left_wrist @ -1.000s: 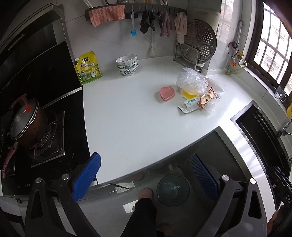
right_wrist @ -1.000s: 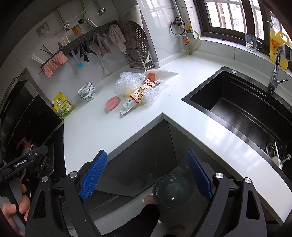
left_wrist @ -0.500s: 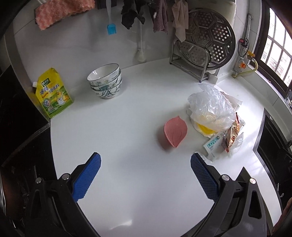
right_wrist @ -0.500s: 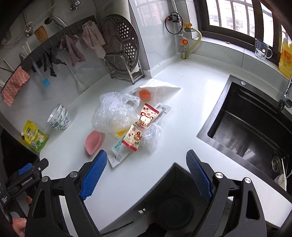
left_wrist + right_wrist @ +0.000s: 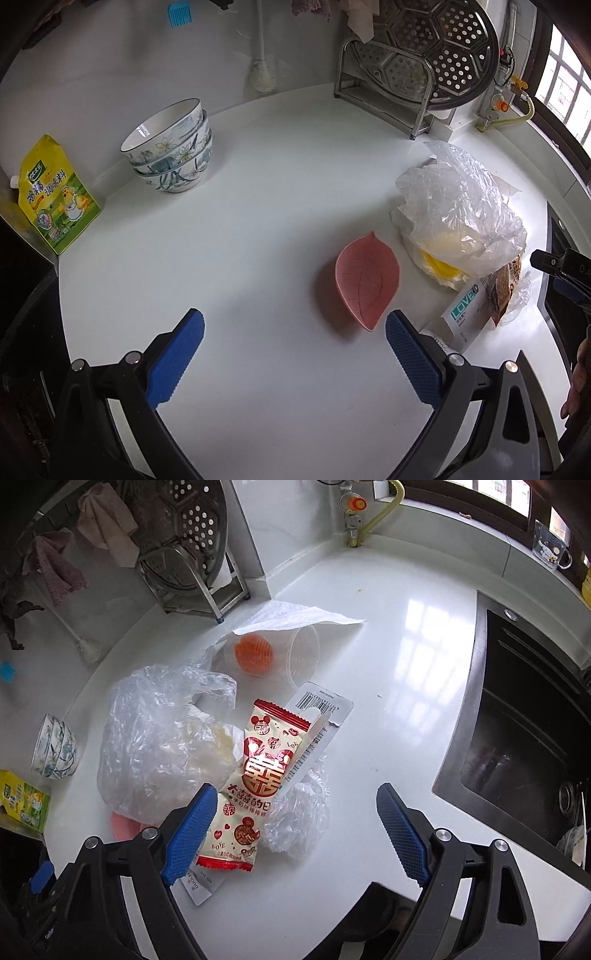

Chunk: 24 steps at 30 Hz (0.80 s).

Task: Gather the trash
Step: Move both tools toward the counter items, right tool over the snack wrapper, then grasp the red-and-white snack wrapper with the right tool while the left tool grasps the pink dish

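Observation:
Trash lies in a pile on the white counter [image 5: 388, 657]: a crumpled clear plastic bag [image 5: 162, 738], a red-and-cream snack wrapper [image 5: 255, 779], a white barcode card [image 5: 317, 731], a small clear plastic wad [image 5: 299, 819], a tipped clear cup [image 5: 277, 653] with an orange bottom, and a paper towel [image 5: 295, 616]. My right gripper [image 5: 295, 823] is open just above the wrapper and wad. My left gripper [image 5: 293, 349] is open over bare counter, left of the plastic bag [image 5: 461, 206] and a pink leaf dish [image 5: 365, 280].
Stacked patterned bowls [image 5: 171, 147] and a yellow seasoning pouch [image 5: 55, 195] stand at the back left. A steamer rack on a metal stand [image 5: 424, 62] fills the back corner. A black sink [image 5: 528, 738] lies right of the pile. A glass mug [image 5: 550, 550] sits on the sill.
Both grippers have moved forward from over the floor and bin to above the counter. The trash pile now sits close under the right gripper. Both stay open.

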Motion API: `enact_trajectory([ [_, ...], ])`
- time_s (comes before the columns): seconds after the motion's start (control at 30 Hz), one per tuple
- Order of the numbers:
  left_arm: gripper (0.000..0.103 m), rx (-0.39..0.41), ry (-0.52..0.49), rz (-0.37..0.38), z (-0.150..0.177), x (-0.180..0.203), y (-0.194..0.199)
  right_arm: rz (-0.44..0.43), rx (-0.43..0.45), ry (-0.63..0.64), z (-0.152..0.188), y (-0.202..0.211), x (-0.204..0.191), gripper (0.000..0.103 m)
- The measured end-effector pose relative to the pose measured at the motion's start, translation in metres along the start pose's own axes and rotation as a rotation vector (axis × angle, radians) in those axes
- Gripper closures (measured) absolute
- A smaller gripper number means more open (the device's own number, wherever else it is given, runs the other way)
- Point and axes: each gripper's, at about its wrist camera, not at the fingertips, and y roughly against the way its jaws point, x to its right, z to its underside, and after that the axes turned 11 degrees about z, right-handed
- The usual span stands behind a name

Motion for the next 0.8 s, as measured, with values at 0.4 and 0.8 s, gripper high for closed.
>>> enact_trajectory([
  [0.4, 0.006, -0.032, -0.010, -0.002, -0.010, -0.007, -0.032, 0.059, -0.045, 0.014, -0.004, -0.026, -0.014, 0.023],
  [0.8, 0.006, -0.043, -0.013, 0.026, -0.021, -0.012, -0.053, 0.019, -0.012, 0.004, -0.002, -0.009, -0.009, 0.099],
])
